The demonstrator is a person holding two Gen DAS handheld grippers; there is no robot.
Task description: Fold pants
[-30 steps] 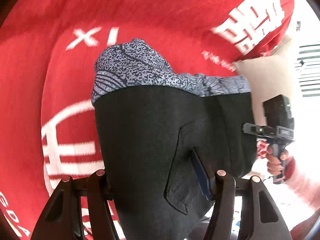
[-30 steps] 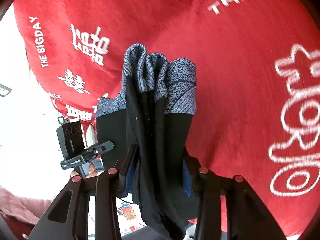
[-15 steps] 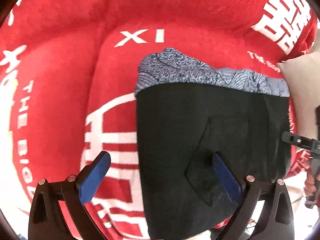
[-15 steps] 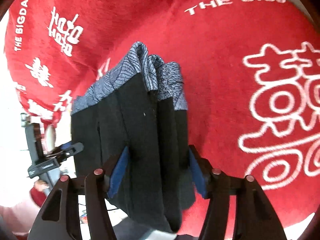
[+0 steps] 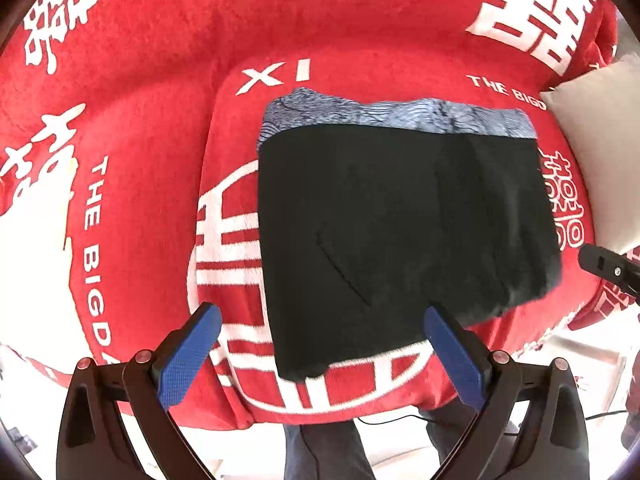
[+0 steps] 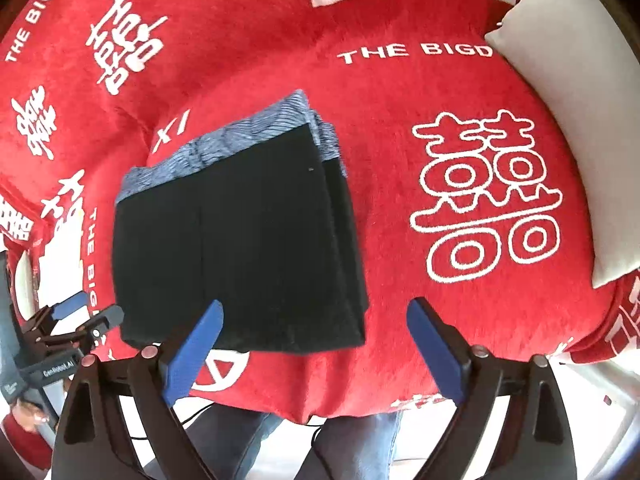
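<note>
On the red blanket [image 5: 160, 160] the folded pants [image 5: 400, 232] are now released: left claw [image 5: 320, 344] is spread empty, right claw [image 6: 316, 344] is opening, nothing between; folding looks finished.

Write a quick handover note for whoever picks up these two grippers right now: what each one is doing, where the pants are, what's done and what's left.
Left gripper: open, holding nothing, above the near edge of the pants.
Right gripper: jaws opening, nothing between the fingers, above the pants' near right corner.
Pants: folded into a compact black stack, patterned grey band at the far edge, lying flat on the red blanket; white pillow off to the right.
Done: fold looks complete, pants released.
Left: probably only a check that the layers on the right side sit even.
</note>
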